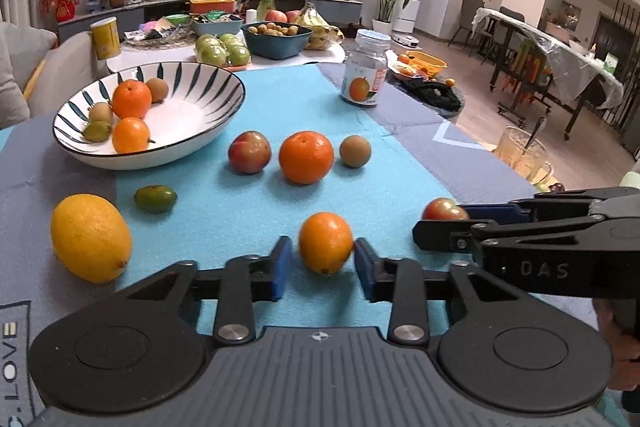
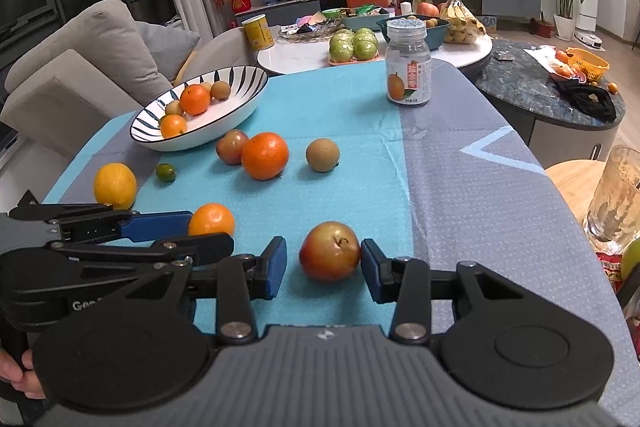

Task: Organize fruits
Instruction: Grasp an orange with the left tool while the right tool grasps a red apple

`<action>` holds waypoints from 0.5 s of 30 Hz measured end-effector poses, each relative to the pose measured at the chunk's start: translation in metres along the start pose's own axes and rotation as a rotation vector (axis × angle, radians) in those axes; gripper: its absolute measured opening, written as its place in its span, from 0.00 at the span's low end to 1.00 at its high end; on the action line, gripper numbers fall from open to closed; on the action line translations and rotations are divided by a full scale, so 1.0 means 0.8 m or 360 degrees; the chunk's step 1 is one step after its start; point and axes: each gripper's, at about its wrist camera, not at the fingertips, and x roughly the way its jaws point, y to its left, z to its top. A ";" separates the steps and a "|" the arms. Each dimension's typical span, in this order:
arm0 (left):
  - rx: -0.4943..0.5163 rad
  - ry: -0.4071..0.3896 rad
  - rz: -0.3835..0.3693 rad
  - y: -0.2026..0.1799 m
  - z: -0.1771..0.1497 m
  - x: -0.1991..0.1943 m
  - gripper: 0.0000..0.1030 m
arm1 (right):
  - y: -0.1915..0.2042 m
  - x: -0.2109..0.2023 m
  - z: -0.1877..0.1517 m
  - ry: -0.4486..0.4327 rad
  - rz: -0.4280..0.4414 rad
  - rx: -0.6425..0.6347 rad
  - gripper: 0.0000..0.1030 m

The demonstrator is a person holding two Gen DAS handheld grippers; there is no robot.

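- Left wrist view: a small orange [image 1: 326, 242] is seen between the blue pads of the left gripper [image 1: 322, 269]. The right pad touches its skin; a thin gap seems to remain at the left pad, so the jaws are judged apart, not yet clamped.
- The striped bowl [image 1: 224, 115], where fruits are already collected, stands far left on the blue cloth [image 1: 224, 219].
- Right wrist view: a reddish plum-like fruit [image 2: 330, 251] lies between the pads of the right gripper [image 2: 324, 267]. One pad touches it, the other is clearly apart, so nothing is gripped.
- The grasping step is judged in hand for both. Next, both jaws must be closed gently, then the fruits lifted toward the bowl.
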 end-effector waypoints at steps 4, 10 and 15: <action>-0.0021 -0.0030 0.0030 0.002 -0.002 0.000 0.28 | 0.000 0.000 0.000 -0.0002 0.0011 -0.0001 0.83; -0.0059 -0.0054 0.0021 0.007 0.000 -0.004 0.27 | -0.001 0.000 0.001 -0.0002 0.0016 0.0010 0.83; -0.0074 -0.0087 0.0020 0.010 0.003 -0.010 0.27 | 0.000 0.000 0.001 -0.0003 0.0019 0.0009 0.83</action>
